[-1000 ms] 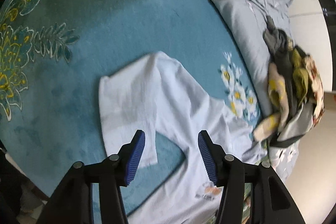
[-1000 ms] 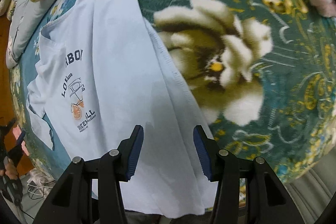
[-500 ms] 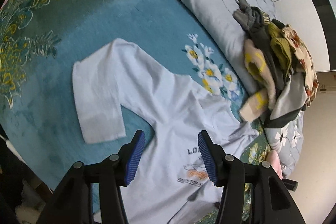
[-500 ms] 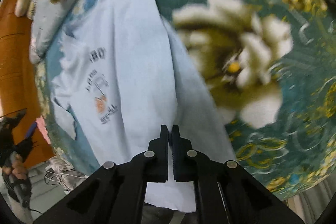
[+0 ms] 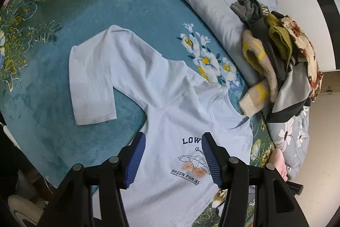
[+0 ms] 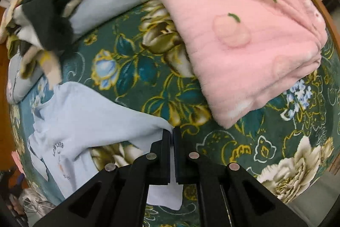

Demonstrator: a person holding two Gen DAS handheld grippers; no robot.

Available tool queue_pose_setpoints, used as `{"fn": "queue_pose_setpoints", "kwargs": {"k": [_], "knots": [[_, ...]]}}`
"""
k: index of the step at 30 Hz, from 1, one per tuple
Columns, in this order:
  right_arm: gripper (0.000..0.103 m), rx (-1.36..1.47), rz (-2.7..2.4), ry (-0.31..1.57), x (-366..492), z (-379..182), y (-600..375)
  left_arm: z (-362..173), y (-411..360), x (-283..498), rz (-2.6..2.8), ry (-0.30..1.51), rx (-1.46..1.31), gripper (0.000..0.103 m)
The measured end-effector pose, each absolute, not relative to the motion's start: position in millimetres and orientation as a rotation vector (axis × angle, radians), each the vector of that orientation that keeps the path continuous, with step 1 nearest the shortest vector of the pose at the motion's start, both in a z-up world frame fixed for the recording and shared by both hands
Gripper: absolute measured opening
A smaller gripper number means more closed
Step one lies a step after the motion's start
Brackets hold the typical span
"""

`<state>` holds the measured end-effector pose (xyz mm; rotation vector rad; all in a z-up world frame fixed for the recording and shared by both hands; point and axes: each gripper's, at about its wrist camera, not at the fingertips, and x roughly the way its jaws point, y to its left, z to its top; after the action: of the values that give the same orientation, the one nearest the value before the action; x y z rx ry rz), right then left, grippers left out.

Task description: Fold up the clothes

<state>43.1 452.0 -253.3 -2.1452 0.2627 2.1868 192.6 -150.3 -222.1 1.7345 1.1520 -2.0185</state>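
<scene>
The pale blue T-shirt (image 5: pixel 161 99) lies across the middle of the left wrist view on a teal floral blanket (image 5: pixel 85 3), one sleeve spread toward the left, printed chest at lower centre. The left gripper (image 5: pixel 173 160) hangs above the print with jaws apart, nothing between them. In the right wrist view, the right gripper (image 6: pixel 172 133) is clamped on a T-shirt edge at lower centre, cloth trailing lower left. A clothes pile (image 5: pixel 280 56) sits at right; a folded pink blanket (image 6: pixel 244 35) upper right.

The T-shirt (image 5: pixel 161 120) hem is cut off by the frame's edge.
</scene>
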Motion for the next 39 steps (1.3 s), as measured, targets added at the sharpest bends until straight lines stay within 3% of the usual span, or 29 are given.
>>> {"fn": "queue_pose_setpoints", "kwargs": {"k": [6,11,14,20,25,31,33,35,37,39], "knots": [[0.004,-2.204,2.188,0.067,51.0,-256.9,431.8,-237.4,-150.4,154.2,-2.067,1.017,1.823,0.059],[0.019,-2.132,2.266,-0.024,50.8,-233.1,425.5,-250.9,-143.3,102.8,-2.179,0.771,1.944,0.060],[0.028,-2.124,2.354,0.018,34.3,-227.0,397.4,-265.1,-132.6,72.7,-2.253,0.583,2.015,0.062],[0.041,-2.327,2.539,-0.022,-10.1,-260.8,284.7,-306.8,-118.0,33.9,-2.366,0.334,2.135,0.063],[0.042,-2.392,2.578,-0.296,-38.3,-301.4,226.2,-330.6,-104.0,22.9,-2.460,0.114,2.291,0.064],[0.042,-2.470,2.496,-0.430,-49.5,-334.8,209.3,-345.7,-96.6,22.0,-2.507,0.013,2.416,0.062],[0.036,-2.495,2.472,-0.434,-47.5,-340.1,208.7,-345.6,-98.1,23.5,-2.517,-0.017,2.403,0.045],[0.028,-2.505,2.457,-0.461,-43.9,-343.5,207.6,-344.6,-101.6,25.2,-2.522,-0.031,2.385,0.016],[0.020,-2.503,2.457,-0.495,-40.6,-344.9,206.3,-341.4,-103.2,29.0,-2.538,-0.023,2.376,0.007],[0.011,-2.518,2.444,-0.506,-38.6,-345.8,205.9,-336.3,-102.2,33.7,-2.563,-0.029,2.357,0.005]]}}
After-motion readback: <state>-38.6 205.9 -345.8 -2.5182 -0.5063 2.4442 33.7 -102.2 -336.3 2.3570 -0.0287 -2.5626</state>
